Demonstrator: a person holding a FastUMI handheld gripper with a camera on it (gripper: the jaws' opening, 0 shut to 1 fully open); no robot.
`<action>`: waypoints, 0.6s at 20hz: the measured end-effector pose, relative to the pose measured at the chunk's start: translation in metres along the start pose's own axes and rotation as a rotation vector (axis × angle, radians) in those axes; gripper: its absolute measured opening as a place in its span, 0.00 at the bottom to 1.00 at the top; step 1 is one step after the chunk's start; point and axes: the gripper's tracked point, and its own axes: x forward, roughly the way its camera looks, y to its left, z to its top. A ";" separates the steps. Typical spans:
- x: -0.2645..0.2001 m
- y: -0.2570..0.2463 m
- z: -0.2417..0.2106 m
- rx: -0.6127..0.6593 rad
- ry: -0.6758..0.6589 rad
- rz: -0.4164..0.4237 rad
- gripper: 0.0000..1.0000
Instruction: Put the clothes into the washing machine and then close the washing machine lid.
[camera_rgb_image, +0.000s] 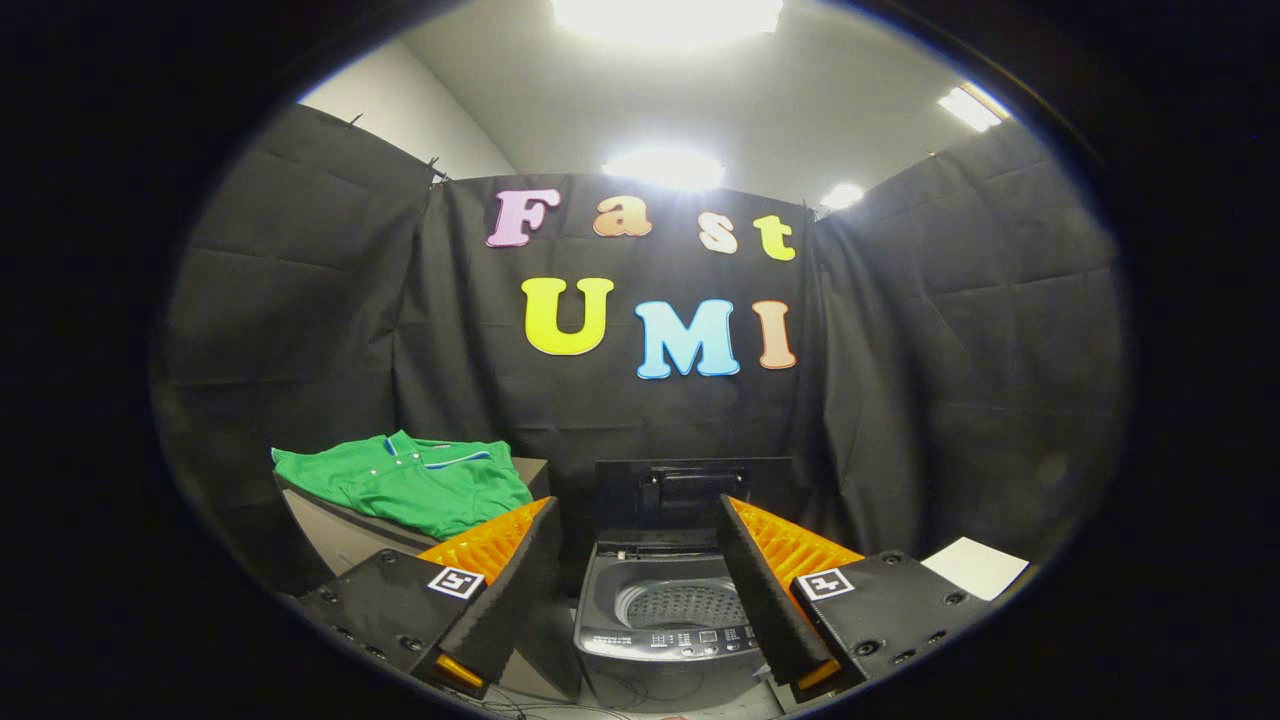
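Light source: ceiling panels (667, 18) above the booth wall, blown out to white glare.
Brightness: dim below; washing machine (668, 620) in soft shadow.
Distortion: strong fisheye bending away from the washing machine.
Focus: sharp, little blur.

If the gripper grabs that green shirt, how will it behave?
The green shirt is soft cloth draped on a box, so it will likely sag, trail and perhaps snag. Probably light. The open gripper holds nothing.

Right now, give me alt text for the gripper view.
The gripper is open, its fingers framing a small washing machine with its lid raised. A green shirt lies on a box beyond the left finger.
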 end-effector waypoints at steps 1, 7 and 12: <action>0.004 0.005 0.003 0.003 -0.002 0.009 0.98; 0.033 0.042 0.018 0.017 -0.013 0.066 0.98; 0.058 0.076 0.026 0.013 -0.001 0.124 0.98</action>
